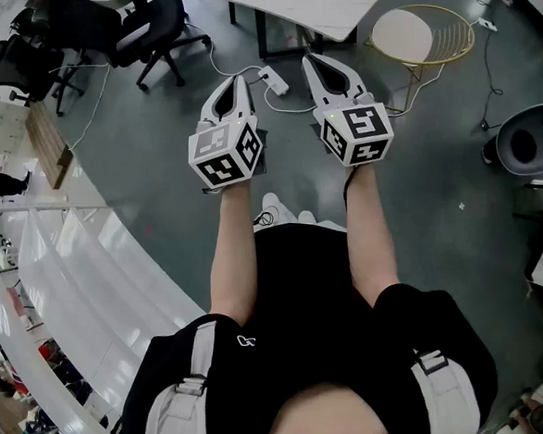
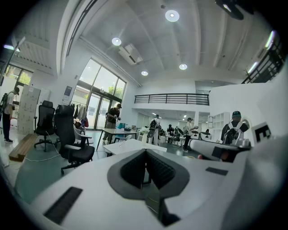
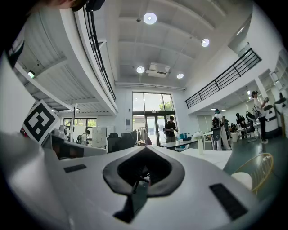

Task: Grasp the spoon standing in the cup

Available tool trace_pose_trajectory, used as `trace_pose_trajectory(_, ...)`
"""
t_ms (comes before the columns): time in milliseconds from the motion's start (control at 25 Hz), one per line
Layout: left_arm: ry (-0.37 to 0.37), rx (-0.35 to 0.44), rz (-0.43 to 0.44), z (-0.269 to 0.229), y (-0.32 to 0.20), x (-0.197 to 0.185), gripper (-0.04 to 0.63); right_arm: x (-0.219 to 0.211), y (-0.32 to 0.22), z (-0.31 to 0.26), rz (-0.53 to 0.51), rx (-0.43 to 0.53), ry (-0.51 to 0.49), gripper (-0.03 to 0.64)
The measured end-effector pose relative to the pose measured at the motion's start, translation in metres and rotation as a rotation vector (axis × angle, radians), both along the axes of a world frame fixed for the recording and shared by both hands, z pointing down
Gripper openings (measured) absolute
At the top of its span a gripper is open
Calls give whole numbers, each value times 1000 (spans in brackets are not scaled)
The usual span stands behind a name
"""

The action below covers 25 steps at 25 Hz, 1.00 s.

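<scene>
Seen from above, a person in a black top holds two hand-held grippers out in front at arm's length, side by side and apart, over a grey-green floor [image 1: 439, 205]. The left gripper [image 1: 235, 81] has its jaws pressed together at the tips with nothing between them; its own view shows the left gripper [image 2: 146, 152] with its ribbed dark pads meeting at a point and only the room beyond. The right gripper [image 1: 312, 62] is likewise closed and empty, and in its own view the right gripper [image 3: 146, 149] has its pads drawn together. Each carries a cube with black and white square markers at the wrist end. Just beyond and between the two sets of tips, a white power strip [image 1: 273, 81] lies on the floor. Further ahead stands a white table [image 1: 296, 0]. Ahead and to the right of the right gripper is a round stool with a gold wire frame [image 1: 423, 35]. Ahead and to the left of the left gripper is a black office chair [image 1: 155, 22]. In the gripper views, several people stand at desks far across the hall. The spoon and the cup cannot be seen in any view.
</scene>
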<state>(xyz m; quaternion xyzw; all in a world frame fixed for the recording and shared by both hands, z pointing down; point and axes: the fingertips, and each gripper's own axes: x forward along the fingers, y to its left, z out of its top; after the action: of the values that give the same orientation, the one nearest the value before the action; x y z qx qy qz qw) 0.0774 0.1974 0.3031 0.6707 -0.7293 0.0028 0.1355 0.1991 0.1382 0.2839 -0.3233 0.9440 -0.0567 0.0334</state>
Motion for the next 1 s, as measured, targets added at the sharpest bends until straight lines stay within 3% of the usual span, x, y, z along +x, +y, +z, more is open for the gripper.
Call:
trace_pose_trajectory(280, -2, -2, 33, 2, -9, 9, 12, 4, -8, 2, 14, 2, 11, 3)
trace_pose_trajectory(440, 2, -7, 41, 5, -13, 6, 12, 6, -21, 9, 77, -38, -14, 5)
trace_pose_trajectory(1000, 65, -80, 1, 30, -15, -57, 12, -47, -42, 64, 118, -212, 49, 5)
